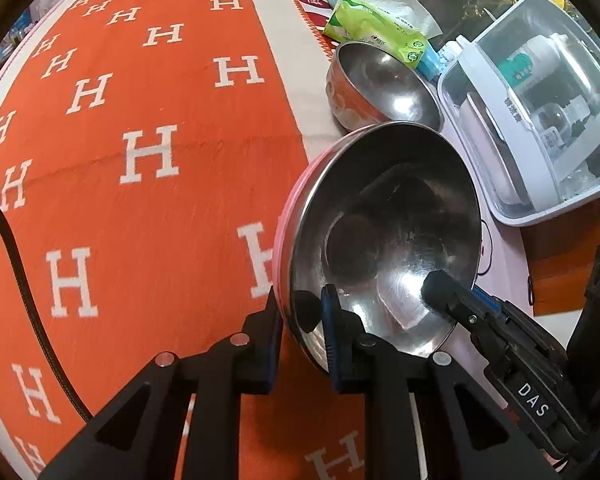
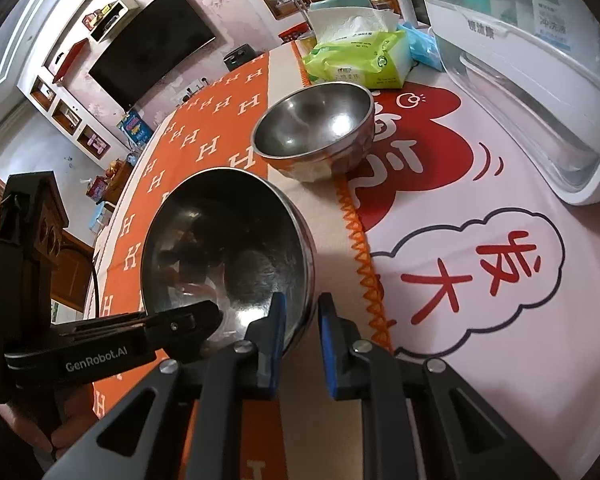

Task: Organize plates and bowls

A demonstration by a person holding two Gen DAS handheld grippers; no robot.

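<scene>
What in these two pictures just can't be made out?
- Near bowl: its underside and whether it rests on the cloth; both views, hidden by its own tilted wall.
- Far bowl: its pattern; left view, too blurred.
- Box: its contents; both views, clouded by the lid and cut off by the edge in the right view.
- Tissue pack: its print; both views, too small.
- The person: only a hand shows, right view, dark at the edge.

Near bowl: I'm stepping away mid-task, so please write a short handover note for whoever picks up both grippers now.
Left gripper: shut on the near bowl, clamping its left rim.
Right gripper: shut on the same bowl's right rim.
The bowl is tilted on the orange cloth.
Second bowl stands free behind it, by the tissue pack.
Done: grip secured.
Left: probably lift and nest the bowls.
</scene>
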